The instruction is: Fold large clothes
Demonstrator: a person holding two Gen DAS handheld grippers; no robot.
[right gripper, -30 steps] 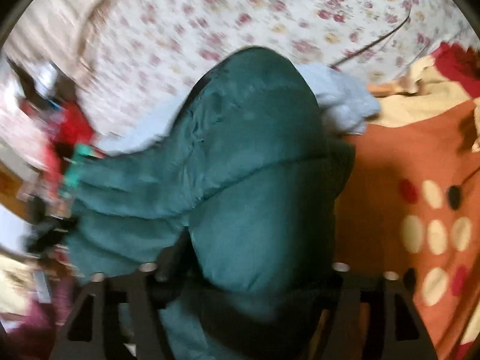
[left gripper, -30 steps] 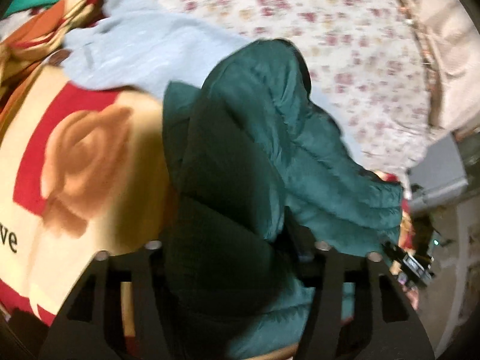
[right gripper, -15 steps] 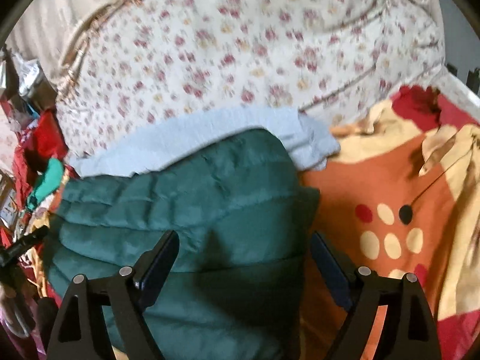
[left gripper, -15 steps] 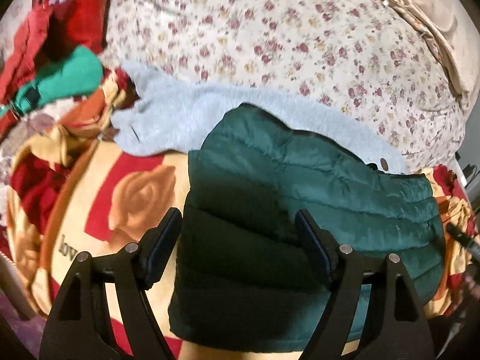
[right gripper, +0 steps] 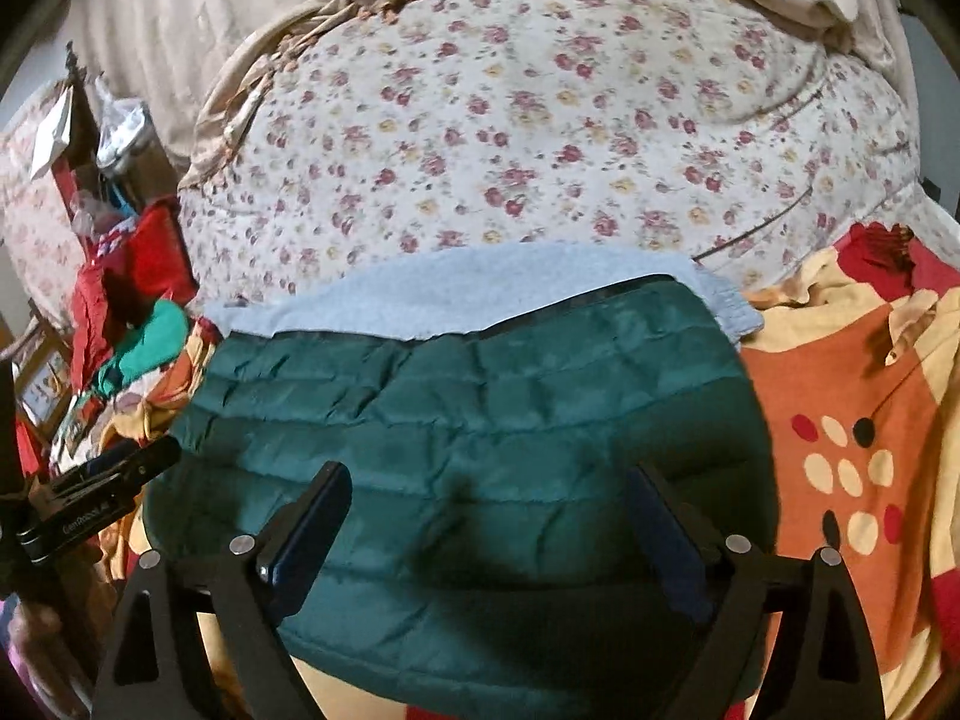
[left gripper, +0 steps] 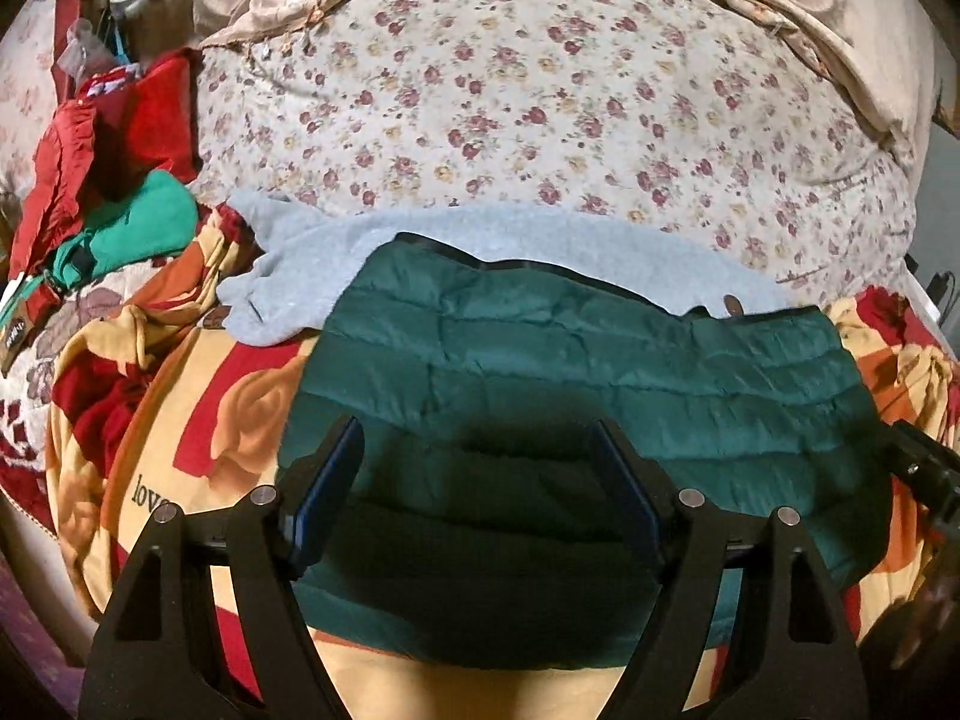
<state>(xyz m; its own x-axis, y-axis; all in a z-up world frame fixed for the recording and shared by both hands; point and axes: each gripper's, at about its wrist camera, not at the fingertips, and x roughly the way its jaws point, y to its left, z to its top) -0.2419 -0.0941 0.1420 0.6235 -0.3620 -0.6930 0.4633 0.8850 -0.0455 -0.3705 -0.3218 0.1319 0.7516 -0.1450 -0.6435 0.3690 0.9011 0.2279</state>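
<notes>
on the bed's patterned blanket [left gripper: 198,420] the dark green quilted puffer jacket [left gripper: 600,372] is lying folded, partly over a pale blue fleece [left gripper: 312,264]. we are keeping the left hand-held gripper [left gripper: 474,480] spread and empty above it, while the right hand-held gripper [right gripper: 486,516] is opening, nothing pinched, likely so the fold settles undisturbed.

Your folded green quilted jacket [left gripper: 570,360] lies on the patterned blanket [left gripper: 198,432]. Behind it sits the pale blue fleece garment [left gripper: 336,252], then the floral quilt [left gripper: 540,120].

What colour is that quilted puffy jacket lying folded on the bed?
Dark green quilted puffy jacket, with a thin dark trim along its top edge; clearest in the right wrist view.
</notes>
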